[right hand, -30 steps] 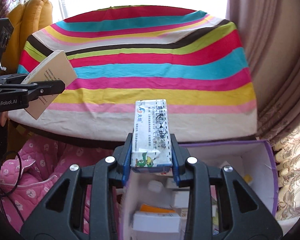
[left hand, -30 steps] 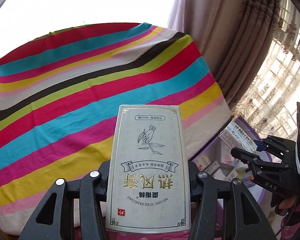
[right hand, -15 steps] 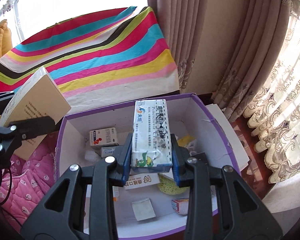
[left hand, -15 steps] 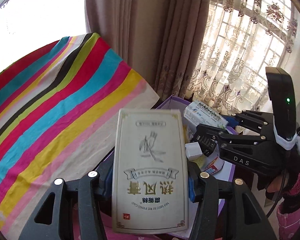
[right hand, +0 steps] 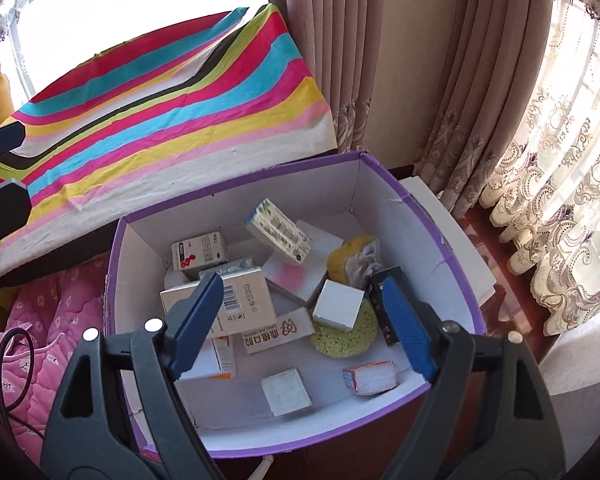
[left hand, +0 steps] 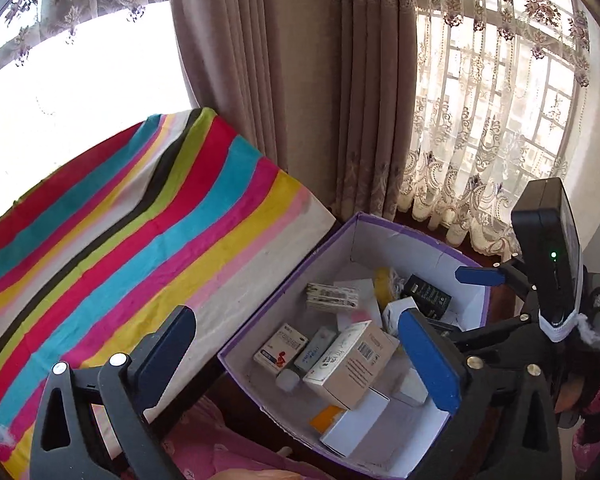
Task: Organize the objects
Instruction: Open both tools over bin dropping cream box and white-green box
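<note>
A purple cardboard box [right hand: 440, 236] with white inside walls stands beside the striped table and holds several small packages. The large beige box [right hand: 240, 304] lies in it at the left; it also shows in the left wrist view [left hand: 352, 364]. The blue and white carton [right hand: 278, 230] lies tilted near the back of the box and shows in the left wrist view [left hand: 332, 297]. My left gripper [left hand: 300, 356] is open and empty above the box's near left side. My right gripper [right hand: 300, 320] is open and empty over the box's middle; it also shows in the left wrist view [left hand: 452, 300].
A striped cloth [left hand: 120, 248] covers the table left of the box. Brown curtains [right hand: 380, 60] and lace curtains [right hand: 560, 200] hang behind. A pink quilt [right hand: 40, 320] lies low left. A yellow sponge [right hand: 352, 260] and a yellow-green pad [right hand: 346, 338] are in the box.
Both grippers have opened and let go. The beige box and the blue and white carton now lie in the purple box. Both views have swung further over the box.
</note>
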Action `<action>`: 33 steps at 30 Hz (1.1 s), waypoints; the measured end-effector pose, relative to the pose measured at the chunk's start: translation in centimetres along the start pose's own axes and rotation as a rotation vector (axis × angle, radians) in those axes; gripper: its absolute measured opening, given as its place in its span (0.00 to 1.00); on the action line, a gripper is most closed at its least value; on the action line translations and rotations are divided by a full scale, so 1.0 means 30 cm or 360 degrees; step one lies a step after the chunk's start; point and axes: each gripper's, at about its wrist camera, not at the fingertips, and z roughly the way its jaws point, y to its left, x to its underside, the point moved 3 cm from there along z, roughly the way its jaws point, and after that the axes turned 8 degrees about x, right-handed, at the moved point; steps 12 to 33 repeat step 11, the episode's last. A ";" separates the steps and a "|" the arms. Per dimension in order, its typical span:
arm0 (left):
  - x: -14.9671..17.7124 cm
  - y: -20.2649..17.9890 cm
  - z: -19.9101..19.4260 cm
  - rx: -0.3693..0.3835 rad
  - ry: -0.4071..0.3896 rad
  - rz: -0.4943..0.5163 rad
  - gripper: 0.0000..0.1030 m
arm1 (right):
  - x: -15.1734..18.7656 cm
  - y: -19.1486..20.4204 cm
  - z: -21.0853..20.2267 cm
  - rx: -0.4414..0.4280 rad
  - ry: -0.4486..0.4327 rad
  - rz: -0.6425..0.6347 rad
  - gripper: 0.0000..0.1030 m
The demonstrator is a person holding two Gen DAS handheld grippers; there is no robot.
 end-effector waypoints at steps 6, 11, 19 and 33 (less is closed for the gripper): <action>0.058 0.005 0.077 0.0096 0.0161 -0.0077 0.99 | 0.059 0.024 0.035 0.0002 0.0087 -0.0017 0.82; 0.087 0.015 0.115 0.0028 0.0219 -0.0105 0.99 | 0.067 0.023 0.047 0.0007 0.0112 -0.0009 0.82; 0.087 0.015 0.115 0.0028 0.0219 -0.0105 0.99 | 0.067 0.023 0.047 0.0007 0.0112 -0.0009 0.82; 0.087 0.015 0.115 0.0028 0.0219 -0.0105 0.99 | 0.067 0.023 0.047 0.0007 0.0112 -0.0009 0.82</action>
